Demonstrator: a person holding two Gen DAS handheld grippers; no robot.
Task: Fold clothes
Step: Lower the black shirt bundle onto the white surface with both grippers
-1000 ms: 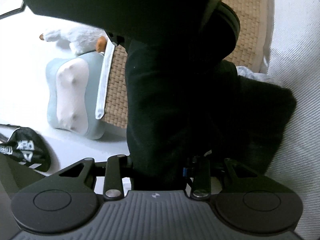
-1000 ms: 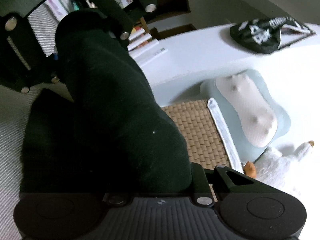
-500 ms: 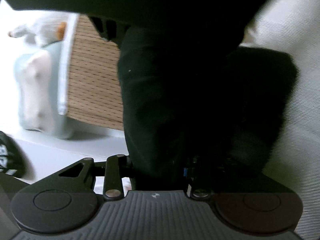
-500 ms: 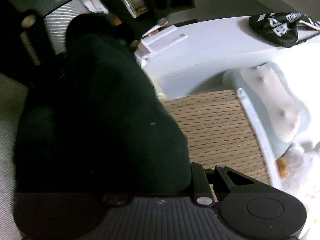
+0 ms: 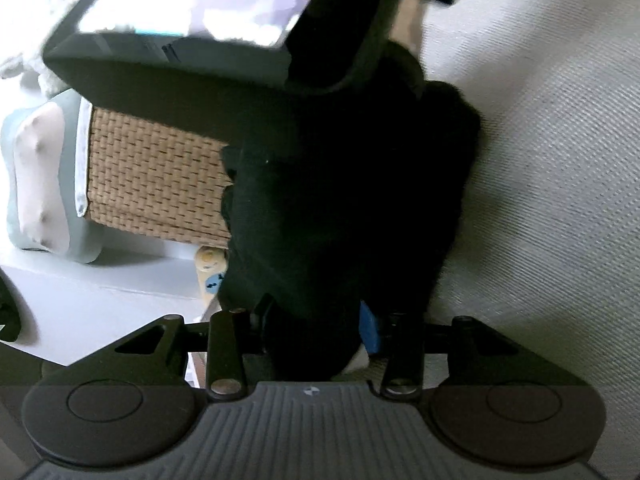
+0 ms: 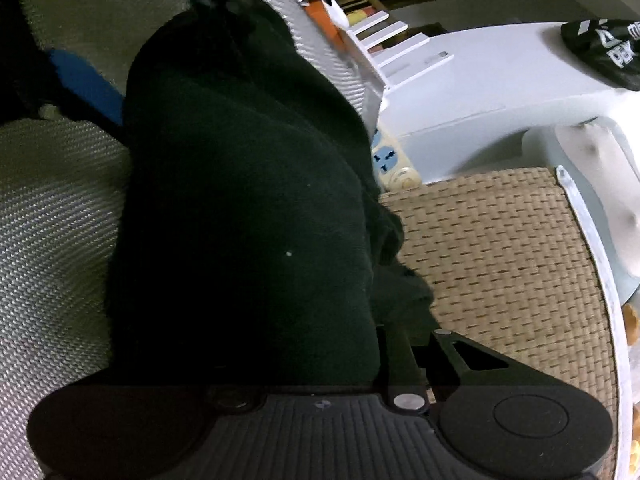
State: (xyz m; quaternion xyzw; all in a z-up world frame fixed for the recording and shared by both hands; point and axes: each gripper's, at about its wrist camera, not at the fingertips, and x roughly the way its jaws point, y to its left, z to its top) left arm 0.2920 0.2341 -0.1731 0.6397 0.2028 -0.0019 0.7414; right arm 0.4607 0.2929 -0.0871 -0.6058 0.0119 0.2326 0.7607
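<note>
Two handheld grippers lower a dark, near-black fleecy garment (image 5: 344,200) onto a pale ribbed bedspread (image 5: 560,160), w/ its far edge spilling onto a woven tan mat (image 5: 152,184). Held at two points on one edge, the cloth looks set to land as a doubled layer, prob. one fold of the task nearing its end.

Left gripper (image 5: 316,320): jaws opening, thick bunch of fabric between them; a blue pad shows at the right finger, and whether it's still pressing the cloth can't be told. Right gripper (image 6: 256,368): jaws also opening, but cloth covers the fingers entirely, so grip can't be told there either.

Garment is soft, matte, bulky, rounded where it humps over itself; a lint fleck shows on the nap. Bedspread is fine diagonal weave, greyish-white. Mat is a stiff basket-weave w/ white edging. Beyond it: a light-blue contoured pillow (image 6: 592,184) w/ a dimpled white centre, a white ledge (image 6: 500,92), and a power strip (image 6: 386,160) by the mat's corner.
</note>
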